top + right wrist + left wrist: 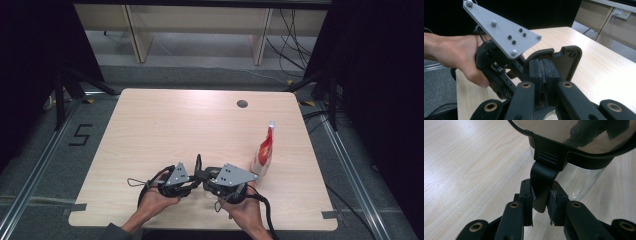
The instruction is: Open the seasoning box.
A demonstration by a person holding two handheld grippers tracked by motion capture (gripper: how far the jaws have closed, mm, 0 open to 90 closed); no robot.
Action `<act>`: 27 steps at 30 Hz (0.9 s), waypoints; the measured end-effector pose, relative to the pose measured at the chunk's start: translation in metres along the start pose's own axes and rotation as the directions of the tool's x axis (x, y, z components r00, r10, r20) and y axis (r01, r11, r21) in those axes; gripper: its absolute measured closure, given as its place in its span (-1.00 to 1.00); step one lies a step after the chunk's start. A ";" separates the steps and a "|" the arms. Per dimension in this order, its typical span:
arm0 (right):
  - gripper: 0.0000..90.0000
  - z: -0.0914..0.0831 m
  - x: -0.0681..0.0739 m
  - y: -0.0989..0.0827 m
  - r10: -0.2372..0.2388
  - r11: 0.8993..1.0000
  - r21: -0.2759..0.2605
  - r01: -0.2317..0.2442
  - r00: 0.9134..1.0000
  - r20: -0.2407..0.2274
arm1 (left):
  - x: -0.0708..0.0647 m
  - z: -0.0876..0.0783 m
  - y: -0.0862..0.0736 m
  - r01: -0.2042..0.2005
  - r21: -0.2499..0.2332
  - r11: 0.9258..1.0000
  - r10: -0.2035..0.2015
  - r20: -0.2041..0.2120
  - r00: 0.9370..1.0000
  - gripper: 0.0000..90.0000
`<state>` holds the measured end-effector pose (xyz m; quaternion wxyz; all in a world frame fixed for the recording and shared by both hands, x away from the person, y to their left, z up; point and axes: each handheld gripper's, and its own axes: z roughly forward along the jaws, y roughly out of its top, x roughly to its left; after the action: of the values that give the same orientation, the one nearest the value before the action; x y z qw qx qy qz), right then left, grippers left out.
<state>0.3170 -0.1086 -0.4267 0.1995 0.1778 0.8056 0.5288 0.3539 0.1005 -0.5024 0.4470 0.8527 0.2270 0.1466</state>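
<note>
Pinched from opposite sides between both grippers was a clear jar (579,180): its black clasp (543,182) was clamped by the left gripper (541,206), its lid (564,62) by the right gripper (544,72).

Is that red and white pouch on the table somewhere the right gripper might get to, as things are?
Probably not yet: the right gripper is shut on the container's black lid. Otherwise the pouch stands close, nothing between.

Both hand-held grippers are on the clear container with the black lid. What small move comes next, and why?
Probably swing the left hand-held gripper outward to pry the black latch tab off the clear container. Its pads pinch that tab, and the right hand-held gripper is shut on the black lid edge, bracing it.
</note>
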 end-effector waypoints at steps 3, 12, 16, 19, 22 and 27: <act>0.94 0.000 0.000 0.000 0.000 1.000 0.003 0.000 1.000 -0.002 | 0.001 -0.002 0.000 -0.019 0.015 1.000 0.019 0.003 1.000 0.66; 0.88 -0.004 -0.001 -0.002 0.004 1.000 -0.009 -0.004 1.000 0.005 | 0.001 -0.003 -0.002 0.010 0.004 1.000 -0.010 0.026 1.000 0.64; 0.85 -0.010 -0.004 -0.005 0.023 1.000 -0.007 -0.023 1.000 0.004 | 0.001 -0.004 -0.003 0.020 -0.007 1.000 -0.020 0.029 0.999 0.60; 0.81 -0.016 -0.007 -0.009 0.030 1.000 -0.006 -0.030 0.999 0.019 | 0.003 -0.005 -0.005 0.039 -0.011 0.999 -0.039 0.030 0.999 0.40; 0.78 -0.021 -0.010 -0.014 0.041 0.999 -0.010 -0.041 0.999 0.031 | 0.005 -0.009 -0.008 0.054 -0.007 0.999 -0.054 0.031 0.998 0.34; 0.64 -0.035 -0.016 -0.026 0.070 0.997 0.004 -0.071 0.996 0.058 | 0.005 -0.015 -0.008 0.057 -0.006 0.998 -0.057 0.035 0.998 0.19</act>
<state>0.3112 -0.1537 -0.4358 0.2036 0.2220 0.7942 0.5278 0.3491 0.1174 -0.5010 0.4579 0.8467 0.2429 0.1198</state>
